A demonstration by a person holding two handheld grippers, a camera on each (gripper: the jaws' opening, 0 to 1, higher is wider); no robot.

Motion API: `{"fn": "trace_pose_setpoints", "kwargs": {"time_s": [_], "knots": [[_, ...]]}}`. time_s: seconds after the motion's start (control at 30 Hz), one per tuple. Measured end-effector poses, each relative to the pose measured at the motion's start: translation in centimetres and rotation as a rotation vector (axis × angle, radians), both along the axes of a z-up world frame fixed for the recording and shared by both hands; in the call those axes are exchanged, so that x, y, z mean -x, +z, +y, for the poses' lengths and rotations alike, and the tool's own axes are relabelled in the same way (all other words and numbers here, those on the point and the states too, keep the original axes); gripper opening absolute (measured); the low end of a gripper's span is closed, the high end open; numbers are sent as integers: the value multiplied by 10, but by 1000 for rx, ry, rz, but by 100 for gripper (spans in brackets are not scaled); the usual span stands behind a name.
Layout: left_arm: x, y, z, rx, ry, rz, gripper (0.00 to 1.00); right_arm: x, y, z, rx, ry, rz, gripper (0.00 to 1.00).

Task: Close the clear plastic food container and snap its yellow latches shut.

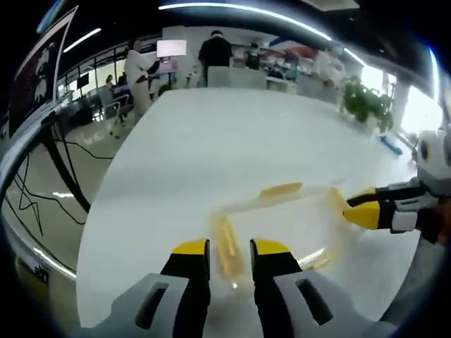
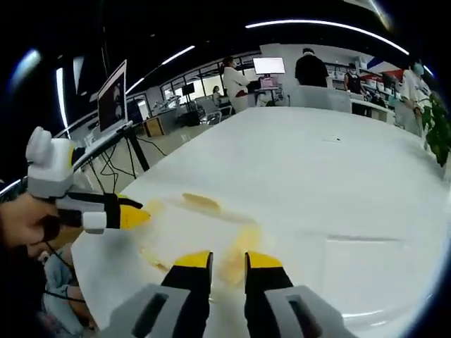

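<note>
A large white table (image 1: 211, 155) with a glossy top carries a clear plastic food container (image 1: 282, 225), which lies near its front edge, at about six o'clock in the left gripper view. The container's yellow latches (image 1: 280, 191) show at its sides, blurred. At about three o'clock in that view a small blue object (image 1: 390, 145) lies near the table's far right edge, close by a potted plant (image 1: 366, 102).

The container (image 1: 278, 225) lies on the table (image 1: 232, 134), near its front edge. My left gripper (image 1: 230, 248) is at the container's near side; my right gripper (image 1: 356, 210) is at its right end. A plant (image 1: 366, 102) stands far right.
</note>
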State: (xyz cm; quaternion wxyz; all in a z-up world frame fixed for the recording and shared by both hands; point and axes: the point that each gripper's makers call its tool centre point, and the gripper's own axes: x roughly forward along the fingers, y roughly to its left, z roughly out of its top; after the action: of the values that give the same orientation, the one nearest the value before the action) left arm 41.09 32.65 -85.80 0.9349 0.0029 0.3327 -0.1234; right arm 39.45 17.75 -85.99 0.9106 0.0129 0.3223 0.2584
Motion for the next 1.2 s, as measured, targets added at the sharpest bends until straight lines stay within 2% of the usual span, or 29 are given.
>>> {"fn": "trace_pose_setpoints", "kwargs": {"time_s": [0.27,0.37,0.4,0.5,0.67,0.9,1.2], "knots": [[0,-3,2,-9,1,10,12,-1,-4,-1,19,19,3,10],[0,-5,-1,9,1,17,5,0,-3,1,11,33,4,7],[-1,-5,-1,7,6,16,4,0,-3,2,30,46,-8,7],[-1,-4,0,-7,3,16,4,0,-1,1,60,61,-35,6],[1,-4,-1,-52,-22,21,3,-2,-1,-1,51,58,-23,5],[5,-5,-2,-59,-34,34,4,0,-1,-3,39,36,4,4],[6,9,1,-97,-52,14,4,2,9,0,12,30,12,4]]}}
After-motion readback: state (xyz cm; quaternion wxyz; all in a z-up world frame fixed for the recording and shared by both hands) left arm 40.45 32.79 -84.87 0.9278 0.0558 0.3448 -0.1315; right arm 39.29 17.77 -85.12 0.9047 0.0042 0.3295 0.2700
